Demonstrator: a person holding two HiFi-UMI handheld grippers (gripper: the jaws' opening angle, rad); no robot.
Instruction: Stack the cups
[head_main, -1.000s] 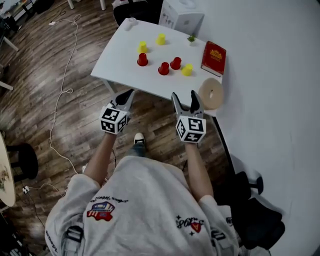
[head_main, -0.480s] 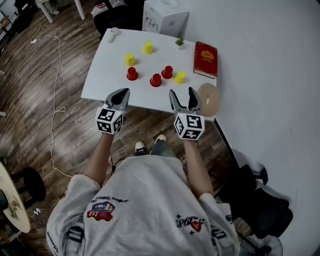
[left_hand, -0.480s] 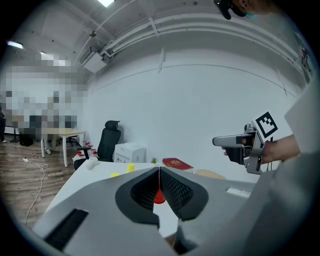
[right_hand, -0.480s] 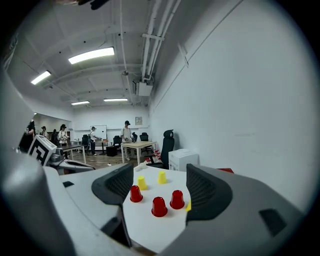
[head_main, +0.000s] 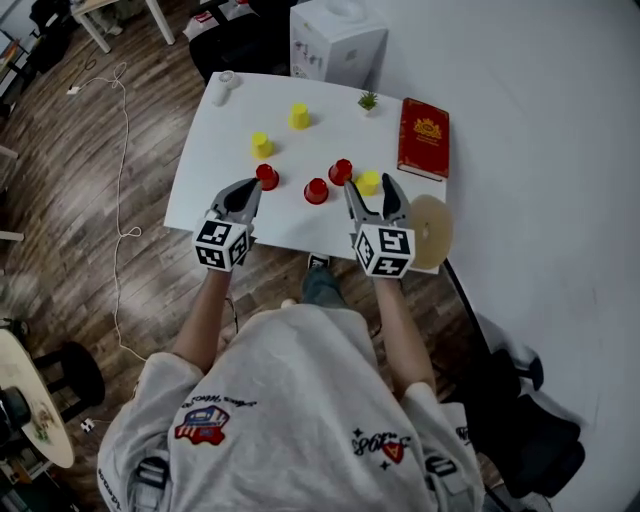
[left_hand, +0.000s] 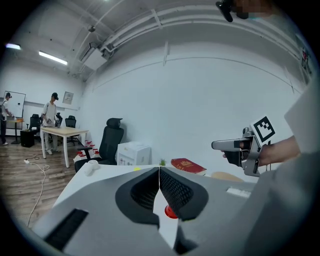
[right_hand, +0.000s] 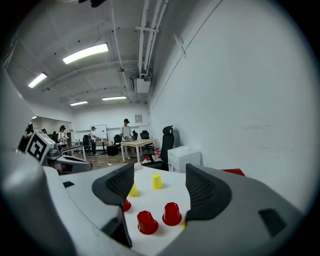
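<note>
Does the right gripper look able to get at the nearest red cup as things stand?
Likely yes: the right gripper is open and the nearest red cup stands just ahead, nothing between them.

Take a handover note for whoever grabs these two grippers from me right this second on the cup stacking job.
Left gripper: shut, empty, over the near edge of the white table.
Right gripper: open, empty, pointed at the cups.
Cups: three red cups and three yellow cups stand apart on the table, none stacked.
Done: nothing yet.
Left: all the stacking.
</note>
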